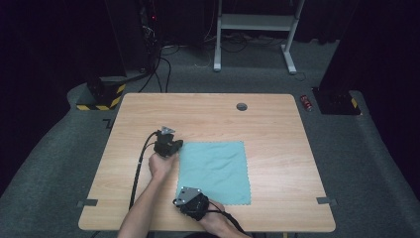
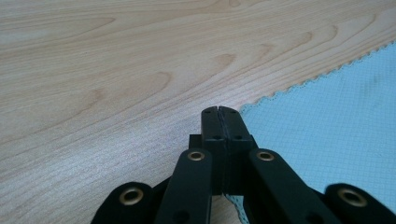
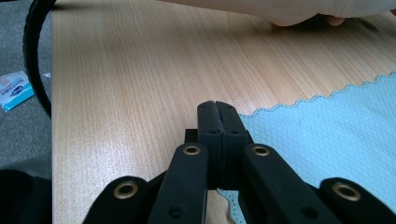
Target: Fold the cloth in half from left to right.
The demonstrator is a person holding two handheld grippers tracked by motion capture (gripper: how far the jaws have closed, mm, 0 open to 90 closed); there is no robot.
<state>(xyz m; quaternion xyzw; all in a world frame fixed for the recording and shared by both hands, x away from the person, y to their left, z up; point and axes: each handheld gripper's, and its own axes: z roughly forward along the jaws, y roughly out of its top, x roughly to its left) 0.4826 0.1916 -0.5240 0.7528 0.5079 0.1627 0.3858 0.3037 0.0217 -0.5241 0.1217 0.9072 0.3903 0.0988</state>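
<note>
1. The left gripper (image 1: 174, 145), jaws pressed together, was held low by the left hand (image 1: 161, 165).
2. The right gripper (image 1: 184, 198), jaws likewise closed, sat near the right hand (image 1: 213, 218).

- Grey carpet (image 1: 59, 163) surrounds the light wooden table (image 1: 277, 148).
- A white desk frame (image 1: 255, 29) stands behind it.
- Black cables (image 1: 158, 74) trail past yellow-black hazard-striped bases (image 1: 101, 101).
- Dark curtains (image 1: 386, 59) enclose the room.

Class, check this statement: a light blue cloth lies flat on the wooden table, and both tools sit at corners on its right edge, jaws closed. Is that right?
Not quite. Both tools are at the left edge of the cloth: the left tool at its far left corner, the right tool at its near left corner, as the high view shows. The rest holds: the cloth lies flat on the wooden table, jaws closed.
</note>
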